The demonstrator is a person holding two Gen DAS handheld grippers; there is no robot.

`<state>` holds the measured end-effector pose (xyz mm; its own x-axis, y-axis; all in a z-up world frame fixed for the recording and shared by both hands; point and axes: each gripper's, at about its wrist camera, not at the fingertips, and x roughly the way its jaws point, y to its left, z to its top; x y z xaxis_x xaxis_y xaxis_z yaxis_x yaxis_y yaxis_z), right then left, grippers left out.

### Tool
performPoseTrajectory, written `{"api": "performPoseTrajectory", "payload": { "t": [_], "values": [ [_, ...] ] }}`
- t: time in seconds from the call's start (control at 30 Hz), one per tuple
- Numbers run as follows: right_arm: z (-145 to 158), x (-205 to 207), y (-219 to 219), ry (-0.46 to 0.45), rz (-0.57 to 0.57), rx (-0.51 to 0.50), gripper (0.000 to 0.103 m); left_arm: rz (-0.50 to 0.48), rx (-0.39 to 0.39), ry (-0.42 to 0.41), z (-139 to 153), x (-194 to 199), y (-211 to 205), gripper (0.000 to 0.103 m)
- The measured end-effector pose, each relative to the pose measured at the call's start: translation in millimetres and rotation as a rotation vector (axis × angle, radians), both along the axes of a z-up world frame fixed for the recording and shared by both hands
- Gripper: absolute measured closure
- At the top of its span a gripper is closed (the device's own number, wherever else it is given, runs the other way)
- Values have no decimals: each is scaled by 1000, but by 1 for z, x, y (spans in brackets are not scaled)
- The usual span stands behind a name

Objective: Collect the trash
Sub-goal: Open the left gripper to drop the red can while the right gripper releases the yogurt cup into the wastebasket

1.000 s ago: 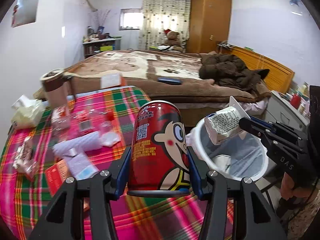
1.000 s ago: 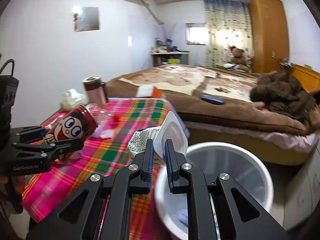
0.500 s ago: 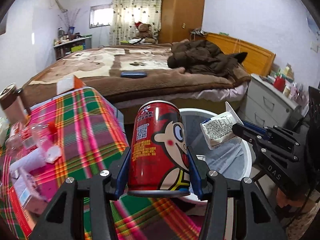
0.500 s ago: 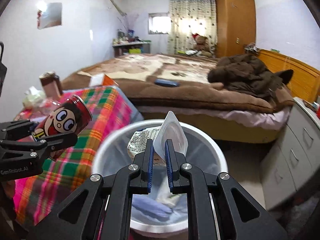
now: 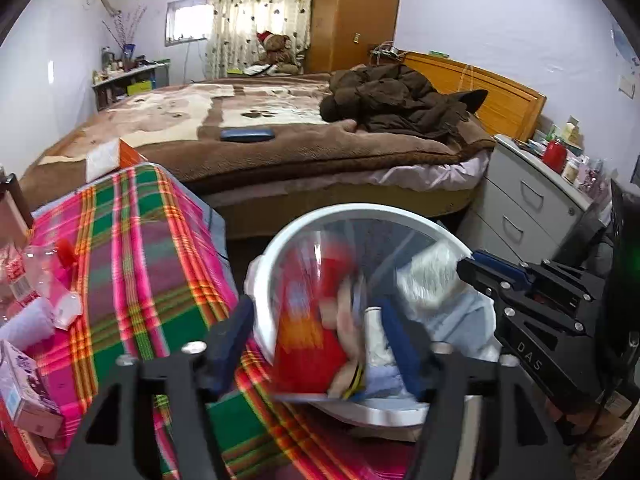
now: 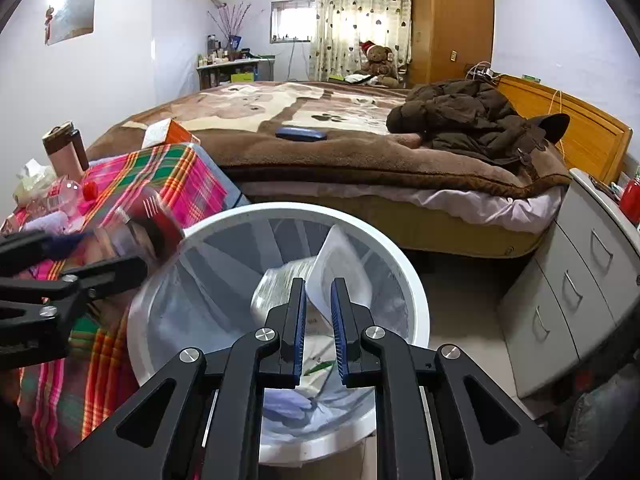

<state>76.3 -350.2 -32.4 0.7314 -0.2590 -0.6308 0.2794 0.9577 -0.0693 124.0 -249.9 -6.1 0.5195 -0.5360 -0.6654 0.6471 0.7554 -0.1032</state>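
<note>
Both tongs opening, can (image 5: 316, 320) and wrapper (image 6: 340, 272) loose.

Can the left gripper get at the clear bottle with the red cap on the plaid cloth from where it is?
Probably yes. The left gripper is opening over the white bin, the blurred red can dropping from between its fingers. The bottle lies on the plaid cloth beside the bin, nothing between.

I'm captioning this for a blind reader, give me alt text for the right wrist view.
The right gripper, jaws opening, lets a white plastic cup go over a white trash bin. At left the left gripper drops a blurred red can by a plaid table.
</note>
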Motion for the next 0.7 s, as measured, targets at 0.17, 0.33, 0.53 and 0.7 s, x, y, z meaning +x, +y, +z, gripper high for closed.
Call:
{"api": "performPoseTrajectory", "payload": {
  "t": [0.17,0.33,0.53,0.7],
  "values": [
    [2,-1,1,-9,-10,17,56,24,-3,-16,5,0,10,29],
    [9,-4,10,-36,3,12,56,49,-23,-18,10,-1,25,28],
    [19,-7,23,-77,26,28,56,95,-49,-21,18,-3,49,28],
    [24,-9,38,-103,50,35,56,141,-62,-39,24,-5,72,28]
  ]
}}
